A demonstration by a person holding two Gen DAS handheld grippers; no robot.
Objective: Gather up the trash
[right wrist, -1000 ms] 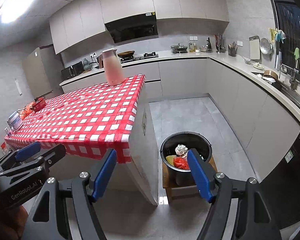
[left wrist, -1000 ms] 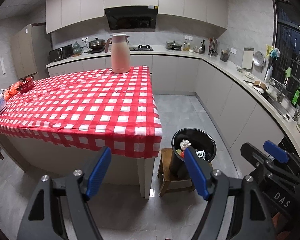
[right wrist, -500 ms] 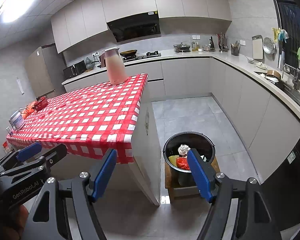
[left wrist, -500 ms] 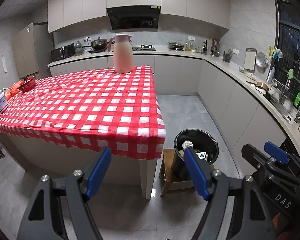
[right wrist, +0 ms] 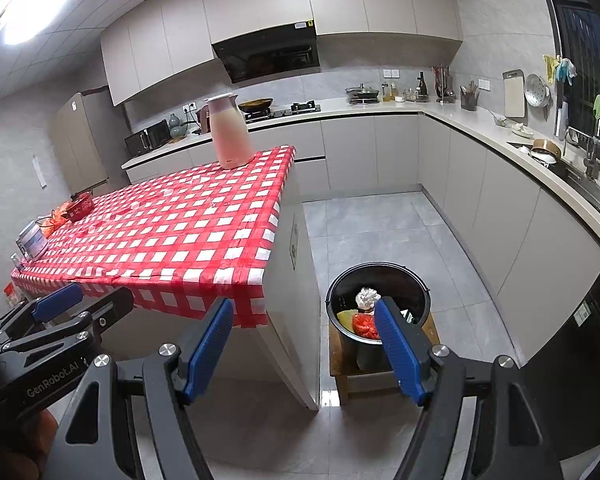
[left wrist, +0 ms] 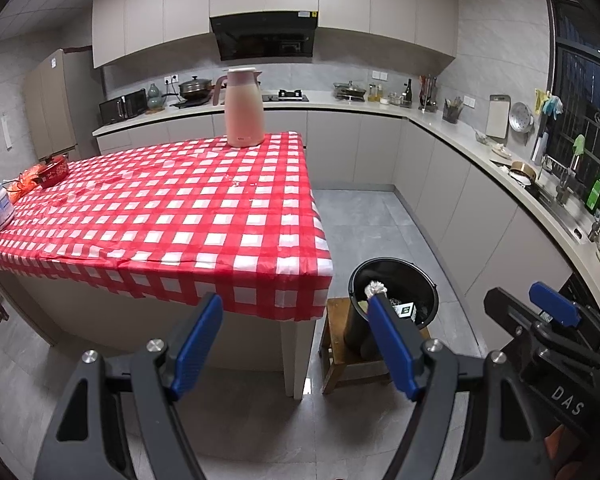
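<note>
Both empty: left gripper (left wrist: 294, 344) and right gripper (right wrist: 305, 350) jaws spread. Trash bin (right wrist: 378, 300) loaded off table's near corner (left wrist: 320, 276); collection looked done, next a check sweep.

Very little to call. Against 1 second ago, the left wrist view has drifted a touch. The pink jug (left wrist: 244, 108) now sits slightly further right in the picture. The near corner of the checked tablecloth (left wrist: 180, 208) and the black bin (left wrist: 432, 284) have slid right with it. The right wrist view shows the same small drift, with the jug and the bin both a shade further right and the bin a hair lower. All of that came in the first half second, and since then nothing has shifted.
</note>
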